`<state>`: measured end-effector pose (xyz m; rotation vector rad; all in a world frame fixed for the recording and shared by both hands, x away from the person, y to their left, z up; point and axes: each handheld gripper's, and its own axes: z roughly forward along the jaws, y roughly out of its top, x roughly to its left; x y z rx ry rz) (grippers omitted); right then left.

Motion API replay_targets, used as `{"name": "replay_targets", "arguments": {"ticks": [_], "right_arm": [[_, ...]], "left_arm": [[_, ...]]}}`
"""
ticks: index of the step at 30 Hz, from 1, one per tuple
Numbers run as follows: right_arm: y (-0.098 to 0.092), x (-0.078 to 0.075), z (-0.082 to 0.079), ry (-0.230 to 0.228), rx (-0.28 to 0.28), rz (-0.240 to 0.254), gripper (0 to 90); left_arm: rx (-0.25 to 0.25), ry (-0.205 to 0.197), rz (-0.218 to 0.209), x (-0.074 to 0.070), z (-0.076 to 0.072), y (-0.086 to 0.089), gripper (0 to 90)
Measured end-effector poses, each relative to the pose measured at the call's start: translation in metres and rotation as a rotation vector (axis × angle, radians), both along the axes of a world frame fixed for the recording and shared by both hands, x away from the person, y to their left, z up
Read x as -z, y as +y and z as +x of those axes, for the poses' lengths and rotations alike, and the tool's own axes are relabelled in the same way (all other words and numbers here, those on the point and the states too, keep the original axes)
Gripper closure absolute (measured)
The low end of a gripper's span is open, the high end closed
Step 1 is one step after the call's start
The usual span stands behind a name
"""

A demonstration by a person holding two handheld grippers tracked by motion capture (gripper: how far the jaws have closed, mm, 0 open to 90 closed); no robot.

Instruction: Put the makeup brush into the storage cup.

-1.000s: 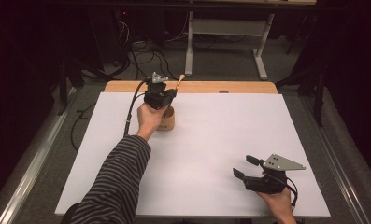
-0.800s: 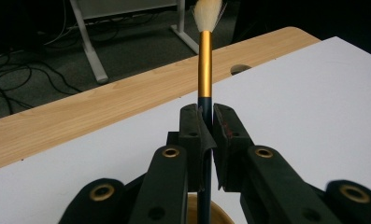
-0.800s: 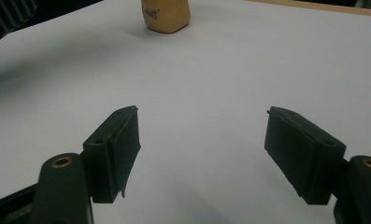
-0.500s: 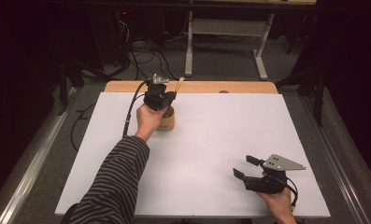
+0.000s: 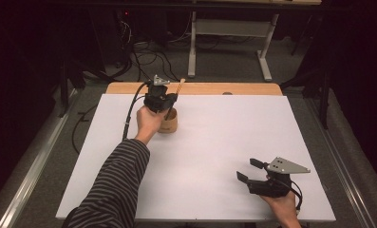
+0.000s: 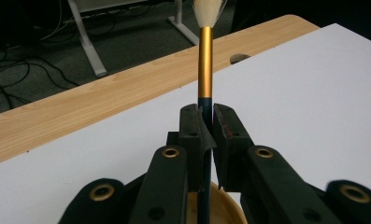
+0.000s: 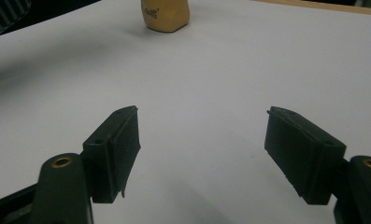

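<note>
From the high view, the left gripper [image 5: 164,100] is clamped on a brush [image 5: 173,100] whose lower end stands in a wooden cup [image 5: 169,122] near the far edge of the white sheet [image 5: 214,156]. The right gripper [image 5: 252,173] rests well apart from the cup, near the sheet's near edge, jaws spread with nothing between them. The sheet beside the cup lies bare, leaving open room for a lift; the table's wooden strip [image 5: 224,89] runs just behind the cup.

In the left gripper view, the pads [image 6: 192,130] press the brush's dark handle [image 6: 205,105] just below its gold band [image 6: 205,65], the pale bristles [image 6: 207,11] above. The brush looks light, thin and stiff, probably smooth enough to slip; the dark handle is the place to hold, since the bristles are soft.

In the right gripper view, the cup [image 7: 166,15] stands far beyond the parted jaws.
</note>
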<state>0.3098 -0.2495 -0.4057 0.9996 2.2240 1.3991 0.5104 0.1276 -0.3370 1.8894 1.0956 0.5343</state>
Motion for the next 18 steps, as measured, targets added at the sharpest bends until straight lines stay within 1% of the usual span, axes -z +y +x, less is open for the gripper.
{"name": "replay_targets", "arguments": {"ticks": [5,8,11,14,18], "right_arm": [[-0.0003,-0.0003,-0.0005,0.001,0.003,-0.005,28.2],[-0.0005,0.0000,-0.0003,-0.002,0.001,-0.003,28.3],[-0.0007,0.0003,0.0002,0.005,0.005,-0.002,28.2],[-0.0009,0.0001,-0.0003,-0.003,0.001,-0.003,28.3],[-0.0003,-0.0001,-0.0008,0.001,0.005,-0.005,28.4]], "left_arm": [[0.007,0.001,0.010,0.0016,-0.0008,-0.0023,82.8],[0.010,0.004,0.000,0.0017,-0.0012,-0.0021,82.9],[0.010,0.010,0.003,0.0016,-0.0015,-0.0011,82.9],[0.011,0.012,0.006,0.0015,-0.0028,-0.0001,82.9],[0.010,0.022,0.010,0.0037,-0.0031,0.0012,82.8]]}}
